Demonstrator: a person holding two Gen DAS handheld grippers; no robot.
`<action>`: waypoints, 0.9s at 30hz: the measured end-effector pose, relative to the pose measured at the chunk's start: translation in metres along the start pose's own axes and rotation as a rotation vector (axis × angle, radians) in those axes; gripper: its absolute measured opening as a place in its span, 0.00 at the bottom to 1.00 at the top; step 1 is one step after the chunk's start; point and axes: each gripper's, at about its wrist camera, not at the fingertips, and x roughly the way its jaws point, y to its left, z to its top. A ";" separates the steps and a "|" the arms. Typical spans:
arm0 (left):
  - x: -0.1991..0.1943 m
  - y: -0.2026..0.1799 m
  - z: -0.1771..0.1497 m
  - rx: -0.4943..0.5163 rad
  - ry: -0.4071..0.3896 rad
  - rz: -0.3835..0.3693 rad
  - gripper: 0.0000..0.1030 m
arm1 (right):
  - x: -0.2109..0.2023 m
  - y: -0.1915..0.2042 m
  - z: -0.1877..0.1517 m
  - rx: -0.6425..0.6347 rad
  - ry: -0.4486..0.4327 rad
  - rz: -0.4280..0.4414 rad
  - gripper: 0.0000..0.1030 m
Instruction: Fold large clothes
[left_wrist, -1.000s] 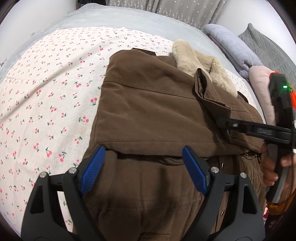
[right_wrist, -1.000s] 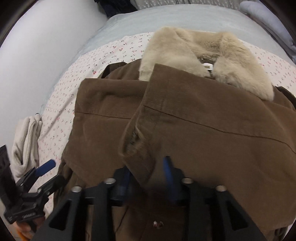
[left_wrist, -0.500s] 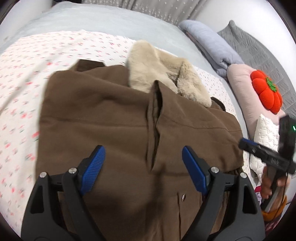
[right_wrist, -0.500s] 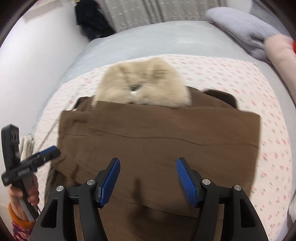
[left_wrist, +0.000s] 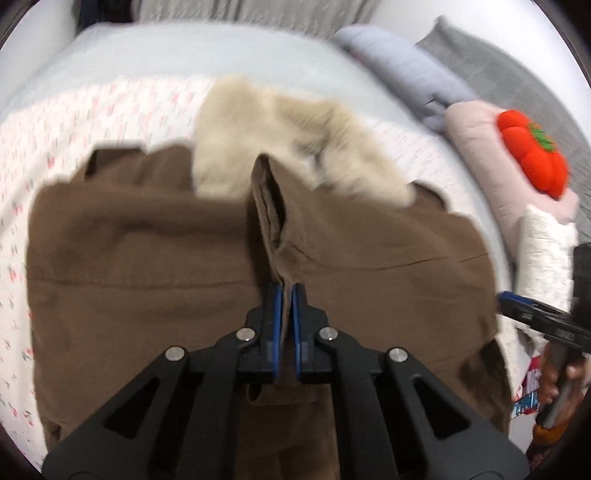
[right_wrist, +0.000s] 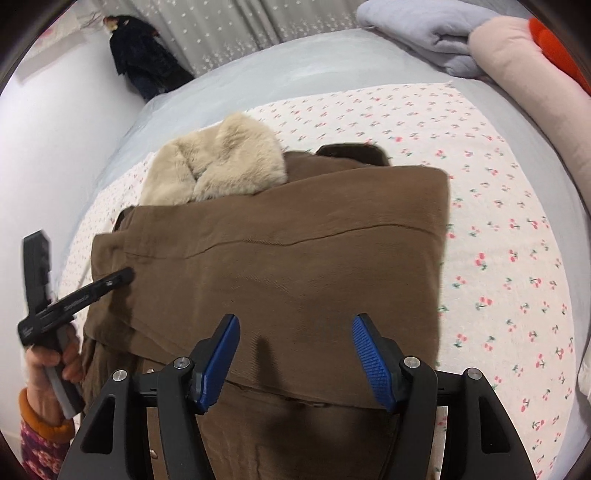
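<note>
A brown coat (left_wrist: 147, 266) with a beige fur collar (left_wrist: 280, 147) lies on the bed, both sides folded over its middle. My left gripper (left_wrist: 286, 295) is shut on the edge of the folded brown sleeve flap (left_wrist: 273, 221) at the coat's centre. The coat (right_wrist: 295, 266) and collar (right_wrist: 221, 162) also show in the right wrist view. My right gripper (right_wrist: 295, 339) is open and empty just above the coat's right half. The left gripper (right_wrist: 110, 280) shows there at the coat's left side.
A cherry-print sheet (right_wrist: 498, 240) covers the bed around the coat. Folded lilac blanket (left_wrist: 406, 74), pink pillow (left_wrist: 487, 147) and red pumpkin cushion (left_wrist: 532, 155) lie at the right. A dark garment (right_wrist: 144, 62) hangs by the far wall.
My left gripper went from open to shut on the sleeve flap's edge. My right gripper let go of the flap, opened and moved to the coat's right side.
</note>
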 end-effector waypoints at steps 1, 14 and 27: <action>-0.013 -0.005 0.003 0.011 -0.030 -0.017 0.06 | -0.001 -0.003 0.000 0.008 -0.004 -0.005 0.64; -0.053 0.052 -0.023 -0.088 -0.082 0.023 0.07 | -0.002 -0.034 -0.004 0.068 -0.054 -0.058 0.64; -0.008 0.056 -0.044 -0.088 -0.026 0.061 0.09 | 0.049 -0.075 0.005 0.238 -0.016 0.123 0.12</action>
